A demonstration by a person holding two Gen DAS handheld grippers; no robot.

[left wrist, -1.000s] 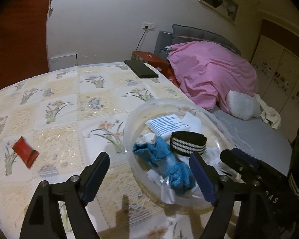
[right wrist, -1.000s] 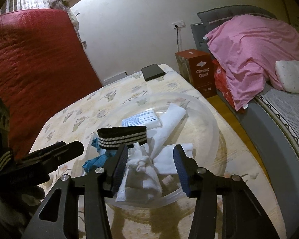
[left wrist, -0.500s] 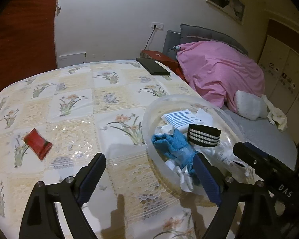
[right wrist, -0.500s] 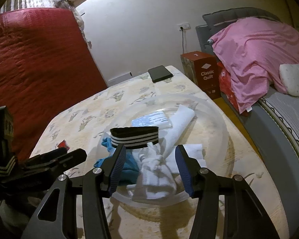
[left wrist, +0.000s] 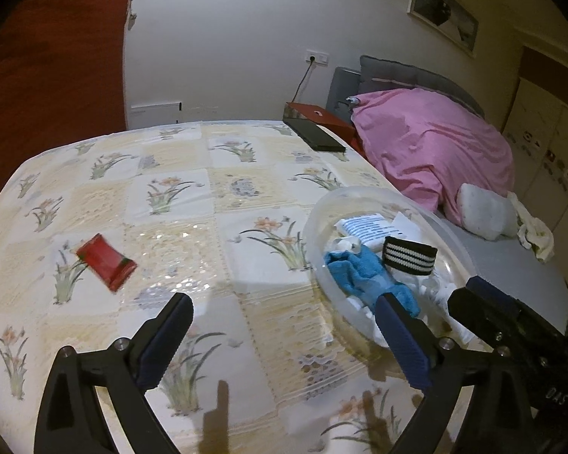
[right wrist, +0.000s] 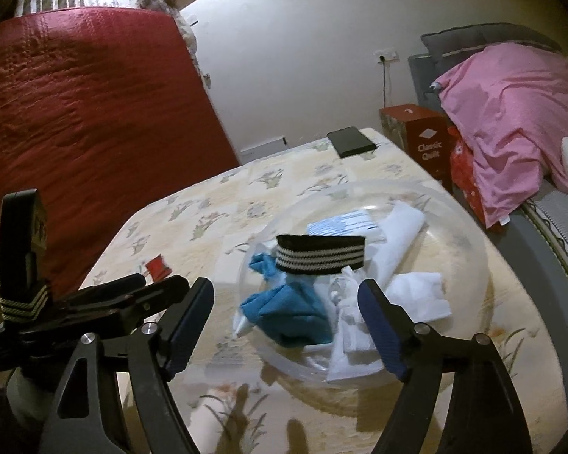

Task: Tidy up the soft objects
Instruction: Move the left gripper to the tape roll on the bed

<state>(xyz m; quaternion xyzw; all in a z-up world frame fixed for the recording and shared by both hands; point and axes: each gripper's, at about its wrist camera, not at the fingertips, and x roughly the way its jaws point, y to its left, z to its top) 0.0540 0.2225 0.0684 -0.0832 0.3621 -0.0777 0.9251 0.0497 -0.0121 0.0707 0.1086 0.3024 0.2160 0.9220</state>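
Both grippers empty, jaws spread: the right gripper (right wrist: 286, 321) faces the clear bowl (right wrist: 469, 249) of soft items, striped band (right wrist: 320, 254) lying crosswise ahead; the left gripper (left wrist: 284, 336) is offset beside the bowl.

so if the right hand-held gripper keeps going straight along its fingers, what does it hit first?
Probably the crumpled blue cloth in the clear plastic bowl, beside the white cloths. The open right hand-held gripper points there; depth is unclear.

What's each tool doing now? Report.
Left tool: open, holding nothing, over the table.
Right tool: open, holding nothing, above the bowl.
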